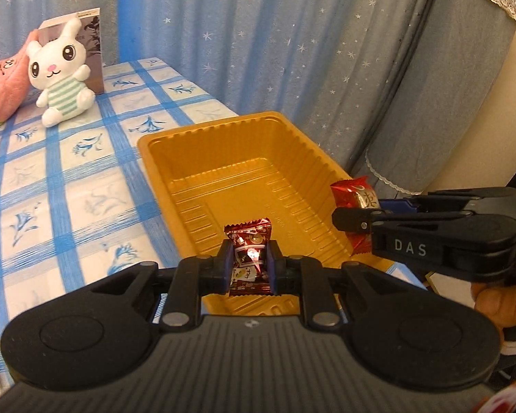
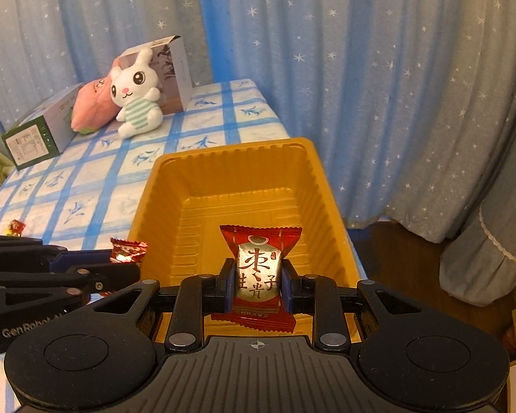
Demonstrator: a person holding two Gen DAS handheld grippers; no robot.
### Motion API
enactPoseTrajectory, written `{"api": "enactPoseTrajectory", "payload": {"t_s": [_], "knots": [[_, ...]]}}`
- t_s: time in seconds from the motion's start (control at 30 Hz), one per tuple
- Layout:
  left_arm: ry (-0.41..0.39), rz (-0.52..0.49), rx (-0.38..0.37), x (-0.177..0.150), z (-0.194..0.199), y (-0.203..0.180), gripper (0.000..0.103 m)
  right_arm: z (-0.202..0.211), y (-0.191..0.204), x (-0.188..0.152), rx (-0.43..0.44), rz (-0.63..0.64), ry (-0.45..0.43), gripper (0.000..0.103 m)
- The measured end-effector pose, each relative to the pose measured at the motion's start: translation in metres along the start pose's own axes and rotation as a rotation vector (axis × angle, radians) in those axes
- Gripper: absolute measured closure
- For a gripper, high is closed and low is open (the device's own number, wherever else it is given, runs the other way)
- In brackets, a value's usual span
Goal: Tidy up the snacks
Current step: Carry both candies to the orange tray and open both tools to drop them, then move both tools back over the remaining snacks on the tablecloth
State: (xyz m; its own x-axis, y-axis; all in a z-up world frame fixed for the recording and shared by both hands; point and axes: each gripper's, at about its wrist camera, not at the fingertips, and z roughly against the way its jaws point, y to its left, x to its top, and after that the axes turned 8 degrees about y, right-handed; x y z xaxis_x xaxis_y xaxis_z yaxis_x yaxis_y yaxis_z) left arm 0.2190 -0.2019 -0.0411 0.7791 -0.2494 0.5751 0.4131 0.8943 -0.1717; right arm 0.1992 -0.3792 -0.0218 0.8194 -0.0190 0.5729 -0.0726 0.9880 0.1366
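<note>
A gold plastic tray [image 1: 175, 144] [image 2: 161, 179] stands on the blue-checked tablecloth. Nothing lies on its bare floor. My left gripper [image 1: 249, 266] is shut on a dark red snack packet [image 1: 249, 241] and holds it over the tray's near end. My right gripper [image 2: 257, 284] is shut on a red and gold snack packet [image 2: 258, 268] and holds it over the tray's near end. The right gripper with its packet [image 1: 354, 194] shows at the right of the left wrist view. The left gripper's packet [image 2: 129, 249] shows at the left of the right wrist view.
A white bunny plush [image 1: 60, 69] [image 2: 136, 96], a pink plush [image 1: 3, 86] and cardboard boxes [image 2: 34, 134] stand at the table's far end. A loose wrapped candy [image 2: 15, 227] lies on the cloth left of the tray. Starred blue curtains [image 1: 258, 34] hang behind.
</note>
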Motion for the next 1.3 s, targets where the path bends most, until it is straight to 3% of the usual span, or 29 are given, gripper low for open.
{"api": "enactPoseTrajectory", "payload": {"t_s": [0.6, 0.67, 0.7, 0.73, 1.03, 1.3], "knots": [[-0.065, 0.092, 0.079, -0.031, 0.038, 0.024, 0.08, -0.002, 0.0, 0.007, 0.051, -0.036, -0.014, 0.076], [-0.078, 0.092, 0.096, -0.035, 0.042, 0.025, 0.078, -0.001, -0.001, 0.01, 0.072, -0.049, -0.021, 0.066], [-0.083, 0.094, 0.104, -0.036, 0.045, 0.026, 0.077, 0.0, -0.001, 0.011, 0.074, -0.062, -0.026, 0.044], [-0.088, 0.097, 0.109, -0.038, 0.047, 0.027, 0.075, 0.003, -0.003, 0.012, 0.077, -0.077, -0.037, 0.033], [-0.119, 0.119, 0.131, -0.057, 0.077, 0.036, 0.072, 0.04, -0.001, -0.002, 0.084, -0.172, -0.082, 0.033], [-0.126, 0.137, 0.144, -0.084, 0.112, 0.047, 0.071, 0.066, 0.044, -0.036, 0.152, -0.146, -0.065, 0.033]]}}
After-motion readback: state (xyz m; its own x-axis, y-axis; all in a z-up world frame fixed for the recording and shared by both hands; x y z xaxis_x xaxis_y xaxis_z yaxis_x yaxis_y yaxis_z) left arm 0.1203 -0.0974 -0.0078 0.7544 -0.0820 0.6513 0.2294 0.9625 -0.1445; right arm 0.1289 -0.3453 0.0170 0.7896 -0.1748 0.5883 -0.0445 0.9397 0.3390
